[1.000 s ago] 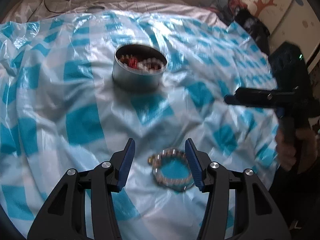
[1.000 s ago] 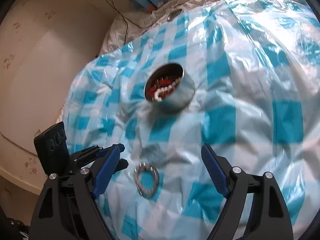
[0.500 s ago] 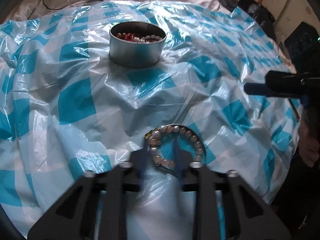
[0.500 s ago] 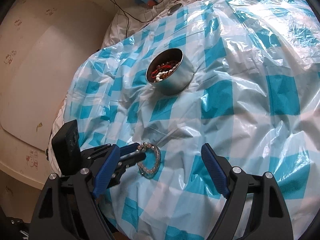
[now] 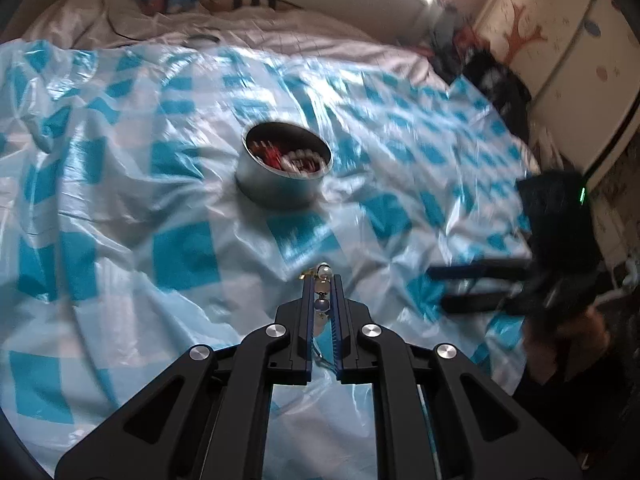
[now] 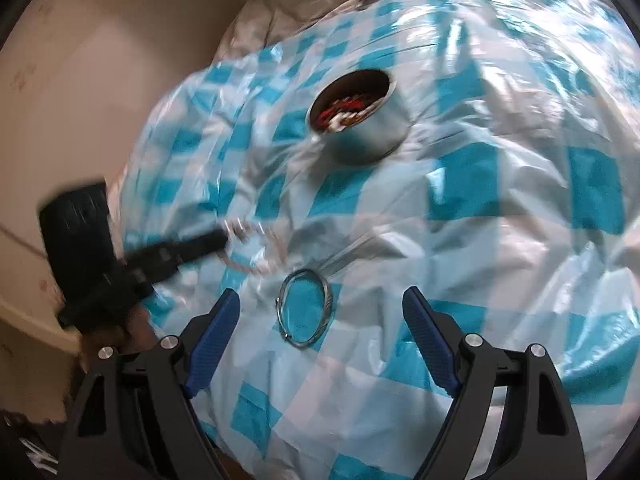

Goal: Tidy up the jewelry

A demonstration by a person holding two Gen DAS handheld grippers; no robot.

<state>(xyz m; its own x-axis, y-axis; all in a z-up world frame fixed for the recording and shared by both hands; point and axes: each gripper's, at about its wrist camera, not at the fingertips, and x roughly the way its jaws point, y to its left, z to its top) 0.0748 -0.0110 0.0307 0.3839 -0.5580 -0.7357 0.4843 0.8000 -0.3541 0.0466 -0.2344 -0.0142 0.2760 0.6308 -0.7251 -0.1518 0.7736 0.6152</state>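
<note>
While the left gripper (image 5: 322, 304) is pinching the bead bracelet (image 5: 322, 286) between near-closed jaws, the right gripper (image 6: 320, 336) is hovering with jaws wide.

Round metal tin (image 5: 285, 172) is sitting at 12 o'clock from the left gripper, holding red and white beads. Thin wire ring (image 6: 306, 307) is lying flat on the blue-checked plastic sheet (image 6: 500, 184), just ahead of the right fingers. Sheet is wrinkling everywhere; its edge is dropping off at 9 o'clock in the right view.

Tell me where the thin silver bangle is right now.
In the right wrist view the silver bangle lies flat on the checked plastic sheet, just ahead of the open right gripper, nearer than the metal tin.
</note>
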